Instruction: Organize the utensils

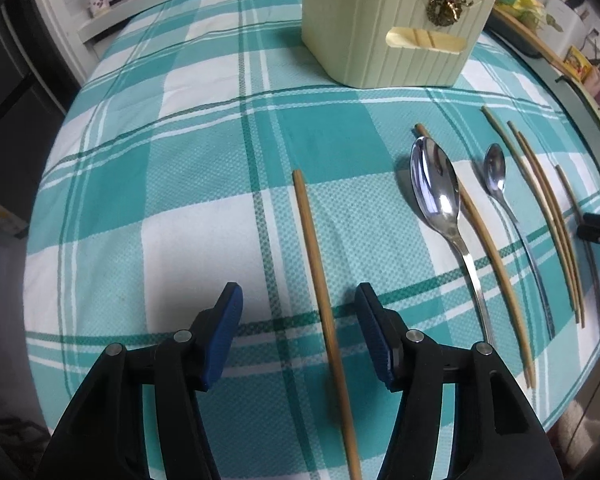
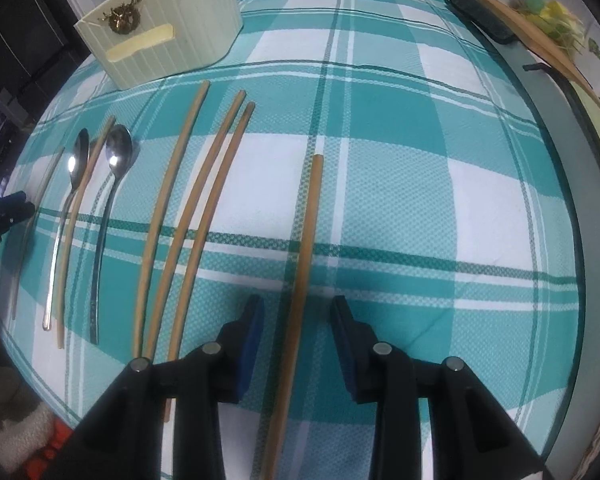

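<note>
Between the spread fingers of the left tongs (image 1: pixel 298 300) lies one chopstick (image 1: pixel 320 276) on the checked table (image 1: pixel 204 184), untouched; the right tongs (image 2: pixel 298 312), also released, straddle another chopstick (image 2: pixel 306 248). Spoons (image 1: pixel 436 188) and more chopsticks lie between both tongs, the cream holder (image 1: pixel 384 28) beyond.

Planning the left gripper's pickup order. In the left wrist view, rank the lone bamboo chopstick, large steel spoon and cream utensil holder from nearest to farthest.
1. Lone bamboo chopstick: between the left gripper's open fingers.
2. Large steel spoon: ahead, to the right.
3. Cream utensil holder: far end of the table.
</note>
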A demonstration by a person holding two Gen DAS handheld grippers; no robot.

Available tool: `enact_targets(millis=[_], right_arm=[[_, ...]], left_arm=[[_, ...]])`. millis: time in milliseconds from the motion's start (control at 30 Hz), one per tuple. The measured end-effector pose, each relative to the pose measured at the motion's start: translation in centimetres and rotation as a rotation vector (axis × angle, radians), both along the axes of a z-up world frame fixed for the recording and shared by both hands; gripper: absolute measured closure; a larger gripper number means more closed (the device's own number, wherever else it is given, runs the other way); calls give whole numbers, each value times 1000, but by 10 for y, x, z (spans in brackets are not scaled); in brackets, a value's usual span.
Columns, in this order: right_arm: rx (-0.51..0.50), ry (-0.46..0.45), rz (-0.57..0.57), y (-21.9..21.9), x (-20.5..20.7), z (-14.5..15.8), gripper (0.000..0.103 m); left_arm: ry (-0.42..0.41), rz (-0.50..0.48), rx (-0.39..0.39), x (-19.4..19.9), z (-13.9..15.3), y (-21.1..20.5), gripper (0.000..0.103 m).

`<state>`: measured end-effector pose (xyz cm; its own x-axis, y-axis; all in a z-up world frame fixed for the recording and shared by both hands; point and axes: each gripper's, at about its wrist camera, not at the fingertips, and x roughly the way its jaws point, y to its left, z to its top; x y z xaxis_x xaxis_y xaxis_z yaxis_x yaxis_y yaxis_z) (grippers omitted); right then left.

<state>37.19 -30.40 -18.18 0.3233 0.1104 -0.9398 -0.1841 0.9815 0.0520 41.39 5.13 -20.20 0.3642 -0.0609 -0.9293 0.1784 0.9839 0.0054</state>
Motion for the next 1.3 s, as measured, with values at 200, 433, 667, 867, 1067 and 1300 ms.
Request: enact_targets(millis=[200,433,667,867,1067,1300], right_arm=[[-19,11,4,6,37,3,73],[-12,9,-21,6,65,5,95],[67,-82,-55,6,53,20,96],[107,-249,-47,4,20,76,96],[146,-416,-9,-4,-9,139,96],[151,-587,9,-2,-42,191,96]], left_arm=[[14,-22,12,26,-2,-8,54],[-12,-24,61,26,0,-15,97],[-106,39,-12,12,25,3,99],[-260,56,-94,-19,95,18,99],[-386,48,-187,-51,155,29,99],[-492,55,-257,-68,191,36,99]])
